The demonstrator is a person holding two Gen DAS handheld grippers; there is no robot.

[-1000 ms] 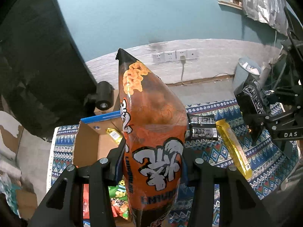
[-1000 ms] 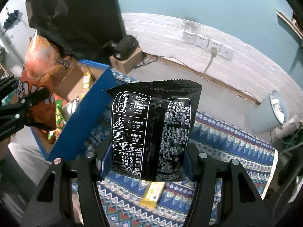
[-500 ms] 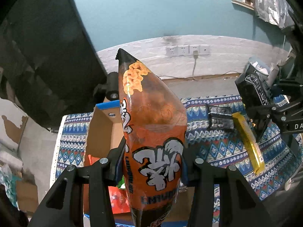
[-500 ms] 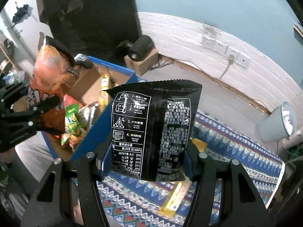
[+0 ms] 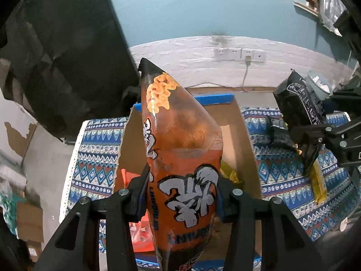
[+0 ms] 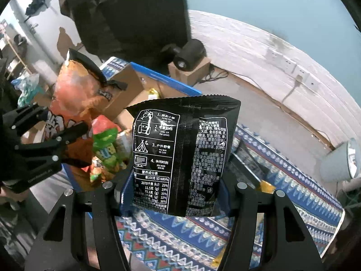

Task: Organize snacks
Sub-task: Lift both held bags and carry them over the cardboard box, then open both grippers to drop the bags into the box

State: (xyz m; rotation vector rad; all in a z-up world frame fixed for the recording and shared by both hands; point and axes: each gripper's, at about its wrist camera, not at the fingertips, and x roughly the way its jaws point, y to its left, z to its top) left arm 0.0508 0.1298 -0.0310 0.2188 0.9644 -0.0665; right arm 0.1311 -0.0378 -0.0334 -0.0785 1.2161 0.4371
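Observation:
My left gripper (image 5: pixel 181 194) is shut on an orange snack bag (image 5: pixel 180 149) and holds it upright over an open cardboard box (image 5: pixel 246 140) with blue trim. The box holds red, green and yellow snack packs (image 6: pixel 106 149). My right gripper (image 6: pixel 173 192) is shut on a black snack bag (image 6: pixel 182 153) and holds it above the patterned cloth, just right of the box. The black bag also shows in the left wrist view (image 5: pixel 297 99), and the orange bag in the right wrist view (image 6: pixel 72 103).
A blue patterned cloth (image 5: pixel 282 176) covers the table. On it lie a yellow snack bar (image 5: pixel 318 185) and a black packet (image 5: pixel 277 131). A grey bin (image 6: pixel 338 160) stands on the floor at right. A black speaker (image 6: pixel 189 54) sits on a small box behind.
Both grippers have moved left towards the box with their bags. The orange bag is now over the box opening, and the black bag is closer to the box's right wall.

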